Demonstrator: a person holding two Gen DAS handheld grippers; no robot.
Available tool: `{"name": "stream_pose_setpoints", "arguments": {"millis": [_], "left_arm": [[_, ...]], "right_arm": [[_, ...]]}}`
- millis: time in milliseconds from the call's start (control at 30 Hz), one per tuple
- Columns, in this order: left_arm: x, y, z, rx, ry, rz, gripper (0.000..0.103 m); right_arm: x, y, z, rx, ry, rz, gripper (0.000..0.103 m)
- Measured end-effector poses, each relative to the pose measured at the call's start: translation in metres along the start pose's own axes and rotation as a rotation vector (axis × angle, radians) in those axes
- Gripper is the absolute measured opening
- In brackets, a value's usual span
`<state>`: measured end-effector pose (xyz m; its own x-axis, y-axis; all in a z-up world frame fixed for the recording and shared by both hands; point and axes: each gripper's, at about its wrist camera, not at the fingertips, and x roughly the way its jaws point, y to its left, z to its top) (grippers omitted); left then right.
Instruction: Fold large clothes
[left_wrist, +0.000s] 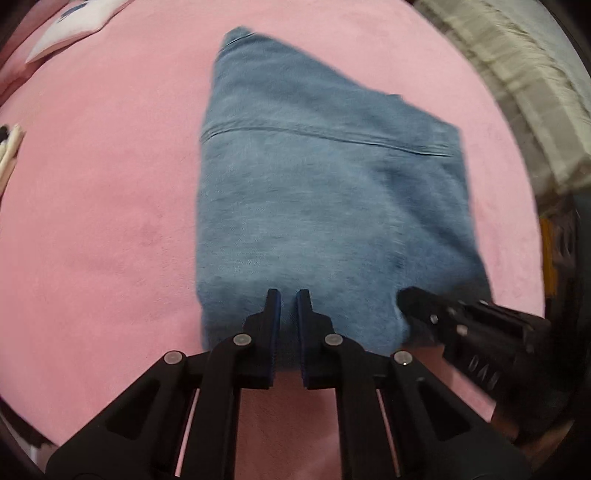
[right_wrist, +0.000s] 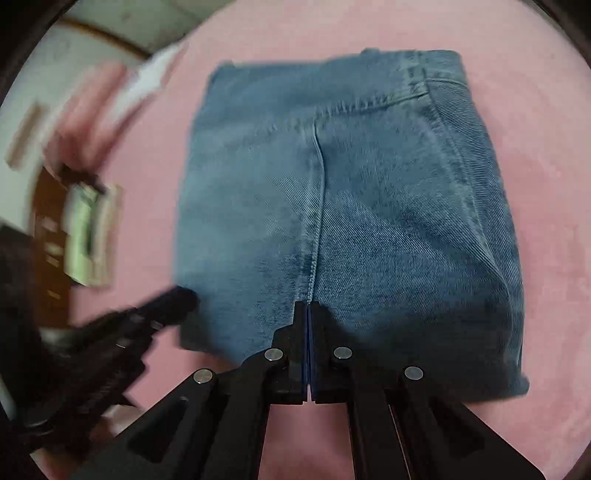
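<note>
- Left wrist view: your left gripper (left_wrist: 289, 295) sits at the near edge of the folded jeans (left_wrist: 317, 192), fingertips over the denim. Its jaws stand slightly apart with a narrow strip of denim showing between them; you cannot tell from here whether cloth is actually pinched.
- Same view: the jeans lie folded into a compact, roughly square bundle on the pink cover (left_wrist: 103, 221), a stitched seam running across the upper half of the bundle.
- Same view: your right gripper (left_wrist: 406, 297) enters from the lower right, its tip touching the bundle's near right corner. Its jaw state is not legible from this angle.
- Same view: a pale plaid blanket (left_wrist: 524, 85) lies along the far right rim, and a white card (left_wrist: 70, 29) rests at the upper left. Edges are motion-blurred.
- Right wrist view: your right gripper (right_wrist: 309, 306) has its jaws pressed together, blue pads meeting, at the near edge of the jeans (right_wrist: 332, 206), in line with the vertical seam. Whether fabric is caught between the pads cannot be told.
- Same view: the bundle lies flat on the pink cover (right_wrist: 546, 184), a pocket seam visible at its far right.
- Same view: your left gripper (right_wrist: 184, 295) comes in from the lower left, blurred, tip just beside the bundle's near left corner.
</note>
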<state>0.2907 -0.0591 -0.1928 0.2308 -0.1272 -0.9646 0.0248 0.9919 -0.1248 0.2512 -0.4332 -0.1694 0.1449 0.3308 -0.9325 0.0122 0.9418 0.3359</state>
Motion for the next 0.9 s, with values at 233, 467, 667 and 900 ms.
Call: {"name": "stream_pose_setpoints", "arguments": {"millis": [233,467,667,900], "left_arm": [[0.003,-0.006,-0.011,0.133,-0.037,0.104,0.001],[0.02,0.051,-0.036,-0.036,0.082,0.262,0.002],[-0.021,0.067,-0.048,-0.113,-0.055,0.153,0.002],[-0.02,0.023,-0.032,-0.001,-0.097,-0.018,0.002]], "right_arm": [[-0.009,-0.018,-0.01,-0.061,0.004,-0.213,0.0],[-0.049,-0.054,-0.038,-0.028,-0.048,-0.27,0.0],[-0.076,-0.028,-0.046,-0.059,-0.135,-0.215,0.0],[-0.055,0.011,-0.051,-0.16,-0.072,0.032,0.0]]}}
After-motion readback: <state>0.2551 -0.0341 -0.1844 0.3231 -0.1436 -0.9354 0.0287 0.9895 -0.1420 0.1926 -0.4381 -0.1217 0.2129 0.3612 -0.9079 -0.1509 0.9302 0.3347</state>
